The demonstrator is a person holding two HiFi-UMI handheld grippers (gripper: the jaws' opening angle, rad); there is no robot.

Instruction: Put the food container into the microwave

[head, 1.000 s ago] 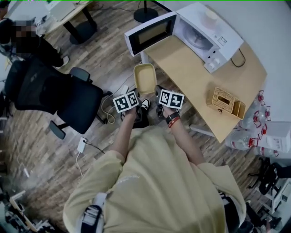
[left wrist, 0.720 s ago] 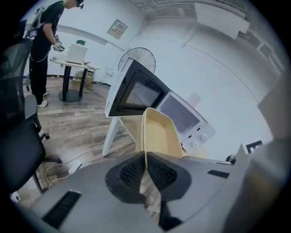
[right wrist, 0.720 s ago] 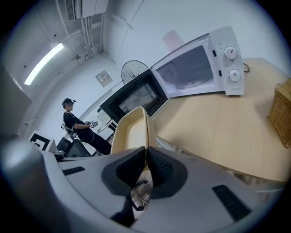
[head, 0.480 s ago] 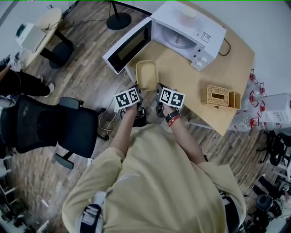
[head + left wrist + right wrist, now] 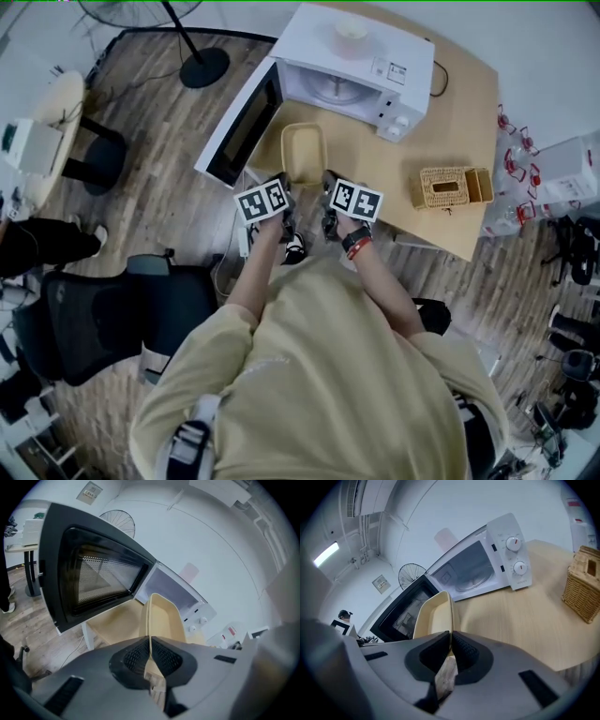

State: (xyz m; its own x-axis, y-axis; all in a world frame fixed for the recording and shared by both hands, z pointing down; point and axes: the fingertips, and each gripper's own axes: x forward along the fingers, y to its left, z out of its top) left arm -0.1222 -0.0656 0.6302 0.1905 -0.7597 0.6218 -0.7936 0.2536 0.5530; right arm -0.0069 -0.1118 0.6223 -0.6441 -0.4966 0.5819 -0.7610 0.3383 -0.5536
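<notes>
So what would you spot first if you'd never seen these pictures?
Probably the pale yellow food container, held up in the middle by the left claw and the right claw, each pinching its rim. Just beyond it sits the white microwave, with its dark door swung wide open.

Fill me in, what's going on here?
A person holds the container with both tools: the left hand-held gripper and the right hand-held gripper are each shut on its rim. It hangs about over the edge of the table, in front of the microwave, whose door stands open. The container is not yet inside.
</notes>
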